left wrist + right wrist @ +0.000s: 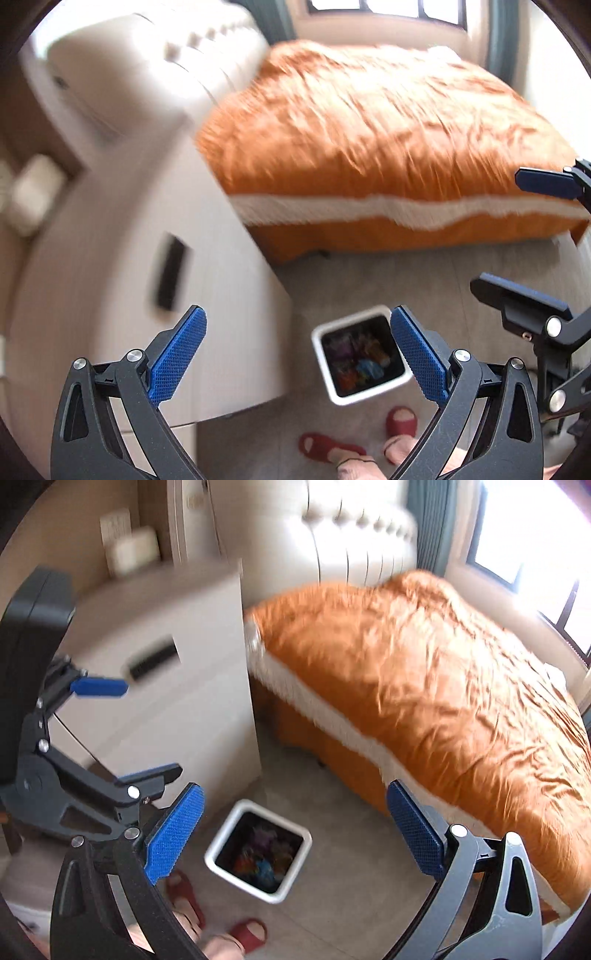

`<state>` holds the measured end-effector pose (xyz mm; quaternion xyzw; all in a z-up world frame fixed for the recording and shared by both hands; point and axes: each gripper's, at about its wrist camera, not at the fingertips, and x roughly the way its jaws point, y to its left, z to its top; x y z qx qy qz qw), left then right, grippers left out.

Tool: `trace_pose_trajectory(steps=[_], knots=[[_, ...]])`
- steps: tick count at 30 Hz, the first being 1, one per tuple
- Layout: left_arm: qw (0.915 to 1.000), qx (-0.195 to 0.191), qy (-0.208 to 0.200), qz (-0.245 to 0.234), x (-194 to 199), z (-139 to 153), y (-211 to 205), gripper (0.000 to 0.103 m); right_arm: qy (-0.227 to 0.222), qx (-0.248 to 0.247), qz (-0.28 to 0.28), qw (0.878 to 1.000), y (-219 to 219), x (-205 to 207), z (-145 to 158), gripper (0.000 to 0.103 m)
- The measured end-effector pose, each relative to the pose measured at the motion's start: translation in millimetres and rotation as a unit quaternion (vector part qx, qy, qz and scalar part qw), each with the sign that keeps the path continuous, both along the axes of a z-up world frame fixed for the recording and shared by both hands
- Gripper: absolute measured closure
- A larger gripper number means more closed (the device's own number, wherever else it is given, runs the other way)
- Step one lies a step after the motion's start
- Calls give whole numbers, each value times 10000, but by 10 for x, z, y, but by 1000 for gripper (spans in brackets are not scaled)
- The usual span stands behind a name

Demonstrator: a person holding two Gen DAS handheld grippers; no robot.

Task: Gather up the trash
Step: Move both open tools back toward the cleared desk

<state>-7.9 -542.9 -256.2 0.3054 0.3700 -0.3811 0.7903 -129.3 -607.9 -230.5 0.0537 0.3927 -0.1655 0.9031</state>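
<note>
Left wrist cam: we see both grippers, left gripper (298,354) & right gripper (295,836), jaws spread wide w/ nothing pinched, above trash bin (360,356), wrappers inside, bed (369,129) just beyond bin.

Home bedroom: orange-covered bed (424,686), nightstand (166,672).

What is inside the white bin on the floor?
The white bin holds a heap of colourful crumpled trash, with purple, orange and blue bits showing. It is blurry, so I cannot tell what each piece is. Anything beneath that heap is covered.
</note>
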Motion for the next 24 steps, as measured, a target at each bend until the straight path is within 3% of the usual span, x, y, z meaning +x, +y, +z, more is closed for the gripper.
trace_pose_trajectory(steps=[8,11,15,24], knots=[[9927,-354,-725,901,114,997,640,5,-574,-497,479,9960,452,69,828,4],[9858,-628,-868,1294,189,1333,1019,5,-900,-589,660,9920,767,185,1115,4],[9709,-686,-1352,1852,256,1633,1595,5,-1257,-664,881,9859,1255,372,1381,4],[9462,-1109,-1238,2777,737,2059,3084,5,-1620,-576,1222,9775,2377,909,1837,4]])
